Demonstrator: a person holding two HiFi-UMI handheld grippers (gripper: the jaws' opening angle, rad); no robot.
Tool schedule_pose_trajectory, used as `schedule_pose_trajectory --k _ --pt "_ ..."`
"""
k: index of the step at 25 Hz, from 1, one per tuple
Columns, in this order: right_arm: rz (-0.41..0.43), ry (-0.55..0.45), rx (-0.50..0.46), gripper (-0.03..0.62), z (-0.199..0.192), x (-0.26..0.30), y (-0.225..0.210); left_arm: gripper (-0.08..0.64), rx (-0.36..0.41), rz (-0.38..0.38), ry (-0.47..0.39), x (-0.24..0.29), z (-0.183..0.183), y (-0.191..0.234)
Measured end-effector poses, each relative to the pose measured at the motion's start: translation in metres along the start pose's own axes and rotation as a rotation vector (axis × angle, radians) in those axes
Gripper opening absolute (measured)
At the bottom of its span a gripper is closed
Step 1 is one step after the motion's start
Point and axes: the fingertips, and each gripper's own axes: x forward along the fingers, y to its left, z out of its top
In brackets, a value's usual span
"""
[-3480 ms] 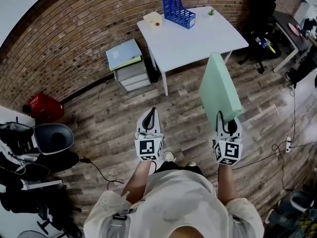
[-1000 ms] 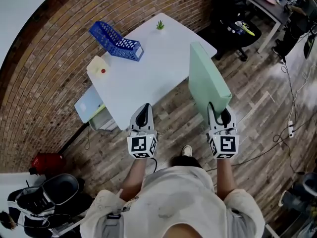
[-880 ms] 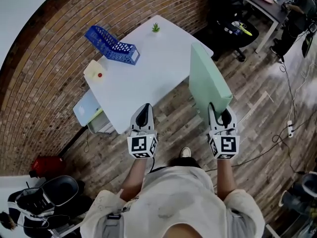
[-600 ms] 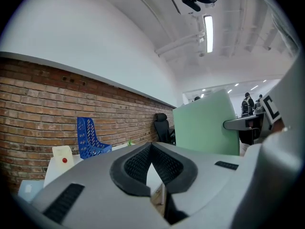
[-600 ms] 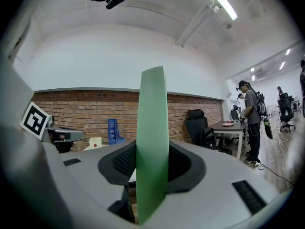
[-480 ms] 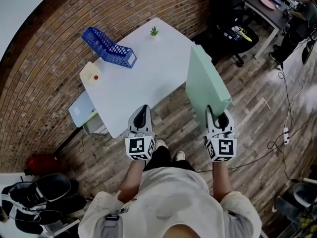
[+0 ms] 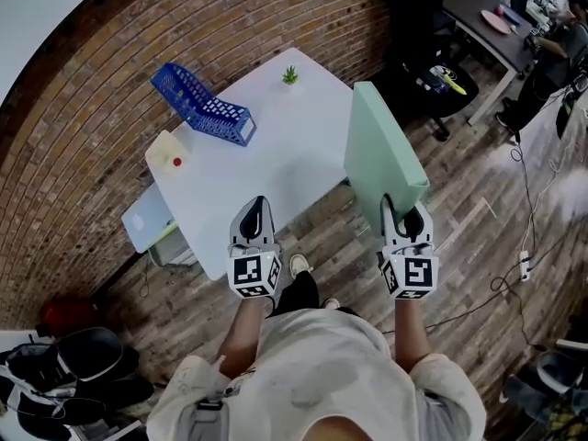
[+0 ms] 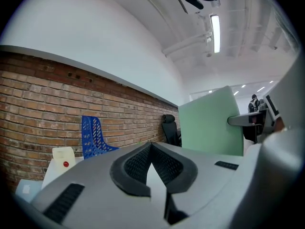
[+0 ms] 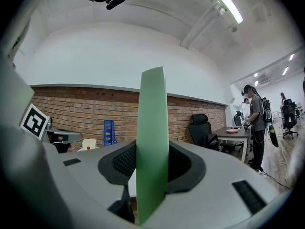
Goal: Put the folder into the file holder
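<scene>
A pale green folder [image 7: 381, 159] stands upright on its edge in my right gripper [image 7: 404, 219], which is shut on its lower edge. In the right gripper view the folder [image 9: 152, 142] fills the gap between the jaws of that gripper [image 9: 151, 163]. The blue file holder [image 7: 197, 104] lies on the far left part of the white table [image 7: 276, 163]. My left gripper [image 7: 255, 220] is shut and empty, level with the table's near edge. The left gripper view shows that gripper [image 8: 151, 159], the file holder [image 8: 93, 137] by the brick wall, and the folder [image 8: 212, 120] to the right.
A cream box with a red dot [image 7: 167, 150] sits beside the file holder, and a small plant [image 7: 290, 75] stands at the table's far corner. A drawer unit [image 7: 147, 228] stands left of the table. A black office chair [image 7: 413, 7], another desk [image 7: 487, 16] and a person [image 7: 551, 53] are to the right.
Both grippers have come closer to the white table, and the left one now reaches its near edge. The folder stays upright in the right gripper. The left gripper stays shut.
</scene>
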Motion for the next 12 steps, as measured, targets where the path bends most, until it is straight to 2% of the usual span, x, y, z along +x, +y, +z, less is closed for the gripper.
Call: schedule_pose_trajectory --k 12 --pt "0.09 0.02 -0.029 0.166 0.014 0.12 0.054 0.014 -0.051 0.098 -0.008 0.057 0.002 0.097"
